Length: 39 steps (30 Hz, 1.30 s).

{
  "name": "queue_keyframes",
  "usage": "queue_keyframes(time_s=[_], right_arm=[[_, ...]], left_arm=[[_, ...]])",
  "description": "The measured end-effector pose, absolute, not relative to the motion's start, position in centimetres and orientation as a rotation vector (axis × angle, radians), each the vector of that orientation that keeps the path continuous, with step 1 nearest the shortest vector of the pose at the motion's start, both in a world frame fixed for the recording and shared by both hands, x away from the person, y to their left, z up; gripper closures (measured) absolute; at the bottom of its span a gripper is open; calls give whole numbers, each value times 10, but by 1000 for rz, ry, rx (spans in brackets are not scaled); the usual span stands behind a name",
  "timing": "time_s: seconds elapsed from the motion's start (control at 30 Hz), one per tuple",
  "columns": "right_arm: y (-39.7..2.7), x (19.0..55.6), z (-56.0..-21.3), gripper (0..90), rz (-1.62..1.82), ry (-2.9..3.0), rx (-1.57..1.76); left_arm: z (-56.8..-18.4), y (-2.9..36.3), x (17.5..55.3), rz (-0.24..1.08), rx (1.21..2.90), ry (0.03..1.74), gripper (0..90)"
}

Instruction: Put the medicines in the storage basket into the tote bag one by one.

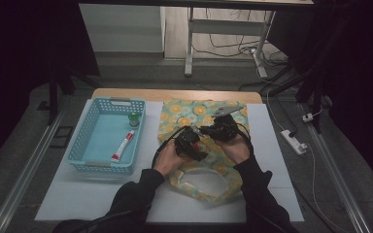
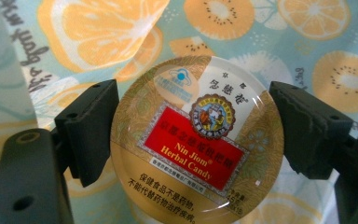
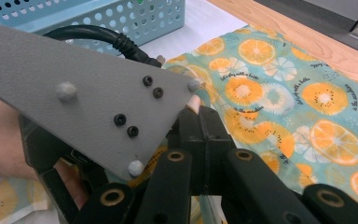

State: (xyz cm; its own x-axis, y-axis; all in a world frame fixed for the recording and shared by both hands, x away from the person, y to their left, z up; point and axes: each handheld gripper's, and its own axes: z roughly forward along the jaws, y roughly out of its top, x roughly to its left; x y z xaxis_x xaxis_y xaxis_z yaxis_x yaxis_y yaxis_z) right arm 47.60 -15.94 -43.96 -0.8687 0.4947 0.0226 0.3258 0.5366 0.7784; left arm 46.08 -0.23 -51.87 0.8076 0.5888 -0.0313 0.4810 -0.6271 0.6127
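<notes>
A round gold candy tin (image 2: 196, 149) with a red label sits between the jaws of my left gripper (image 2: 198, 130), and both pads (image 2: 91, 130) press its sides. In the high view that left gripper (image 1: 196, 145) hovers over the middle of a fruit-patterned cloth bag (image 1: 189, 114). My right gripper (image 1: 213, 130) is just to its right, fingertips close to the left one. In the right gripper view its jaws (image 3: 205, 126) stand together, shut, right behind the left gripper's grey plate (image 3: 88, 93). Whether they pinch the bag's cloth (image 3: 284, 93) I cannot tell.
A light blue basket (image 1: 85, 141) stands left of the bag, with a white and red tube (image 1: 123, 146) and a small green jar (image 1: 134, 119) in it. The bag's white-lined mouth (image 1: 201, 182) faces the person. All rest on a white board (image 1: 272, 160).
</notes>
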Motion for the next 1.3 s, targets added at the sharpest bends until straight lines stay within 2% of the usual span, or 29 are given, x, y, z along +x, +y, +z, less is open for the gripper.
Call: queue_keyframes(time_s=[0.2,0.57,1.0,1.3], right_arm=[[-161,477,-439,900,1249,2567,706],[-163,477,-438,900,1268,2567,700],[-163,476,-437,900,1276,2571,706],[-162,475,-436,900,1279,2573,700]], left_arm=[[-517,-3,457,262,2385,781,170],[-507,6,450,190,2344,774,102],[-490,27,436,35,2239,765,4],[-480,44,426,14,2184,751,0]])
